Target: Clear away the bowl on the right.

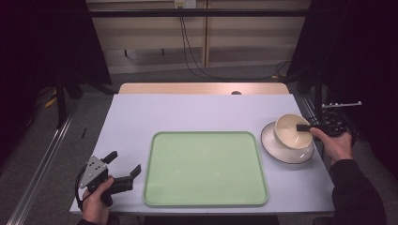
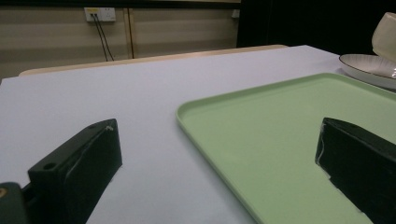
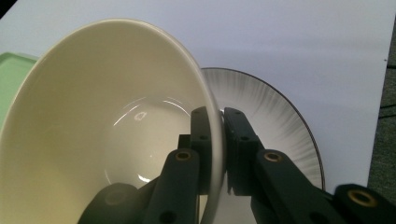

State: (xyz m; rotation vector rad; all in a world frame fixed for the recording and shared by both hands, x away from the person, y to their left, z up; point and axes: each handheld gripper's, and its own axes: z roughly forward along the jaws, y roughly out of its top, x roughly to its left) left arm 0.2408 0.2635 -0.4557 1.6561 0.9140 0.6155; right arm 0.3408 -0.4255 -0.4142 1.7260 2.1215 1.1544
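- As I watch from the high view, the cream bowl (image 1: 291, 131) sits at the right middle of the frame, tilted on a pale plate (image 1: 286, 153) that lies on the white table (image 1: 197, 110), just right of the green tray (image 1: 205, 168).
- My right gripper (image 1: 305, 127) comes in from the right edge, held in the person's right hand (image 1: 335, 144), and its jaws are pinched on the bowl's near wall, one inside and one outside.
- From the right gripper view, the bowl (image 3: 116, 116) takes up the left and centre, tipped so its mouth faces the camera; the jaws clamp the thin rim at lower centre, with the ribbed plate (image 3: 275, 121) behind it to the right.
- My left gripper (image 1: 123, 169) rests at the lower left of the high view, jaws spread wide with nothing between them, just left of the tray; in the left gripper view the tray's edge (image 2: 205, 130) runs between the two jaws.
- I judge the bowl to be glazed ceramic: stiff, fairly heavy for a rim pinch, smooth and slippery, and breakable if it drops or knocks the plate.
- Taking it at the rim wall looks workable, but a deeper bite down the wall would, I think, resist it swinging or slipping.
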